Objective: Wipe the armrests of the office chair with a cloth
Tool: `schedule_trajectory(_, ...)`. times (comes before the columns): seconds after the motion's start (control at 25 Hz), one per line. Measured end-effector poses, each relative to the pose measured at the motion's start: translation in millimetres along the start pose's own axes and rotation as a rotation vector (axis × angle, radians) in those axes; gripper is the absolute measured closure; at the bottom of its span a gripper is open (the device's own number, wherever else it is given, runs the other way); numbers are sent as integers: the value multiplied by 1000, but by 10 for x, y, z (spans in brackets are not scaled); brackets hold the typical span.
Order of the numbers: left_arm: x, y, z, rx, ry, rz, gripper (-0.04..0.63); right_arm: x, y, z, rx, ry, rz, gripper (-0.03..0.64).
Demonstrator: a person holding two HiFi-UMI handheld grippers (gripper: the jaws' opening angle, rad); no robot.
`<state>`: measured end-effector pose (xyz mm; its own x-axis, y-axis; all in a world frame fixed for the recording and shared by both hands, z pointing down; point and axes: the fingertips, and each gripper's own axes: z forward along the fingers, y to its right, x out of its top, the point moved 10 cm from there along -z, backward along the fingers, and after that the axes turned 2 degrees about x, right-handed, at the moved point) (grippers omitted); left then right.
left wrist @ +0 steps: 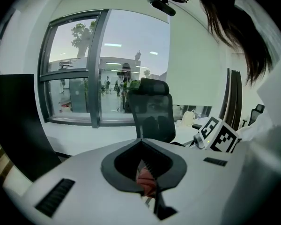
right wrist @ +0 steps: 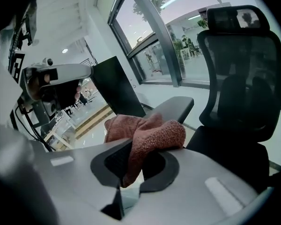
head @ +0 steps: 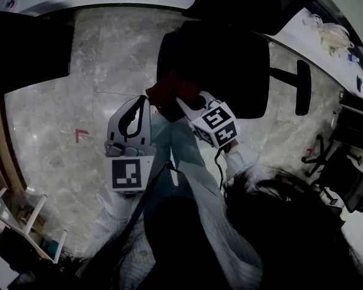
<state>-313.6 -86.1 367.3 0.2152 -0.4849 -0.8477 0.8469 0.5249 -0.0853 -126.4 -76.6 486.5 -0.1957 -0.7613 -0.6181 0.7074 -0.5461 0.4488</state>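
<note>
A black office chair (head: 221,65) stands in front of me, its mesh back (right wrist: 239,69) upright. My right gripper (head: 181,103) is shut on a rust-red cloth (head: 168,89), held at the chair's left side. In the right gripper view the cloth (right wrist: 152,132) bunches over the jaw tips of the right gripper (right wrist: 145,146), just before the dark left armrest (right wrist: 175,108). The other armrest (head: 302,87) sticks out on the right. My left gripper (head: 145,100) sits beside the cloth with its jaws together. In the left gripper view a reddish bit shows through the gap of the left gripper (left wrist: 141,144).
The floor (head: 60,101) is pale marble with a small red mark (head: 81,135). A dark panel (head: 24,53) stands at the left. Another chair's base (head: 327,156) is at the right, and a white desk with a bag (head: 336,35) behind it. Large windows (left wrist: 84,69) face the chair.
</note>
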Motion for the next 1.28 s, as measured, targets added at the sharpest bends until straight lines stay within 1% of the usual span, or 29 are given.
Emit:
schedule_trajectory(0.08,-4,28,14,-6,0,1,592,-34,12,-19,1,-4,-14,592)
schedule_trajectory(0.16,-12,41,15,-9,-1,-2,592,38,137,35,-22,4,-43,592)
schedule_trajectory(0.32,-56,1,-19,6,-9,-16,592,422,584,290,-112,46,-81,591)
schedule_trajectory(0.52,-135,-155,-143,50,-23,-40,592,948,1092,615,-212,52,-46,591)
schedule_trajectory(0.68,-167,-268,-204,71,-24,-32,592,1125,1225,721,-245,48,-28,592)
schedule_trajectory(0.8,-147,-270,-193,64,-17,-24,591,1044,1107,665,-250,56,-30,592)
schedule_trajectory(0.88,-115,-241,-162,48,-11,-17,592,910,956,581,-235,63,-31,592)
schedule_trajectory(1.0,-47,-169,-95,17,4,-6,592,647,673,425,-198,66,-29,592)
schedule_trajectory(1.16,42,-38,-18,-28,30,26,592,269,239,194,-163,53,-65,592)
schedule_trajectory(1.28,82,71,21,-51,31,34,592,-11,-29,10,-141,48,-71,592)
